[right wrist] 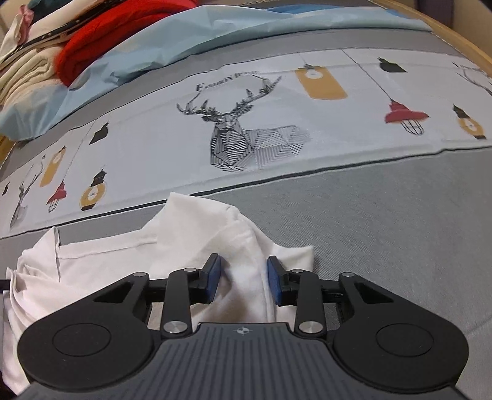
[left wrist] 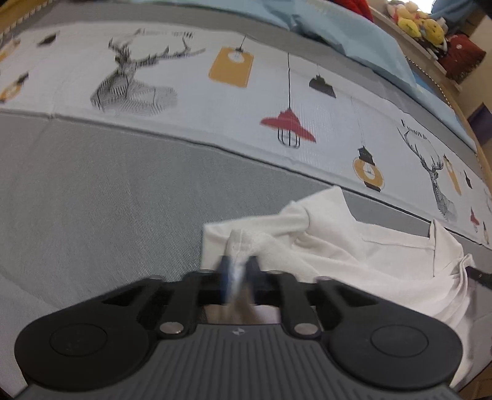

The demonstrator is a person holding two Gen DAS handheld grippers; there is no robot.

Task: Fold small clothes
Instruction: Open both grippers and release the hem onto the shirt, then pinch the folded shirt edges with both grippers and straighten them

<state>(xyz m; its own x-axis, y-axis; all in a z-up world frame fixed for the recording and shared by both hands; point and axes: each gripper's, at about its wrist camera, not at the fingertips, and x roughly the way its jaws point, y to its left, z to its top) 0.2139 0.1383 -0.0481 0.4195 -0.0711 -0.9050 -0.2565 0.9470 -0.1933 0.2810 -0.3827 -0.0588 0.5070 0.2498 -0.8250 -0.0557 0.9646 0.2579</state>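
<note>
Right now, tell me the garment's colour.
Plain white garment, no print; it shows best in the right wrist view.

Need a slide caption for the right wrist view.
Right gripper straddles a raised fold of the white shirt on the grey bedspread, fingers visibly apart.

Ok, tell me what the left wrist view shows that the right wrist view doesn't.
Only left wrist: yellow plush toys, a dark red cushion, and the left tongs shut on the white garment. Only right wrist: a red cloth and cream cloths piled by the blue sheet. Both: the white garment, the deer-print bedspread and the blue sheet.
</note>
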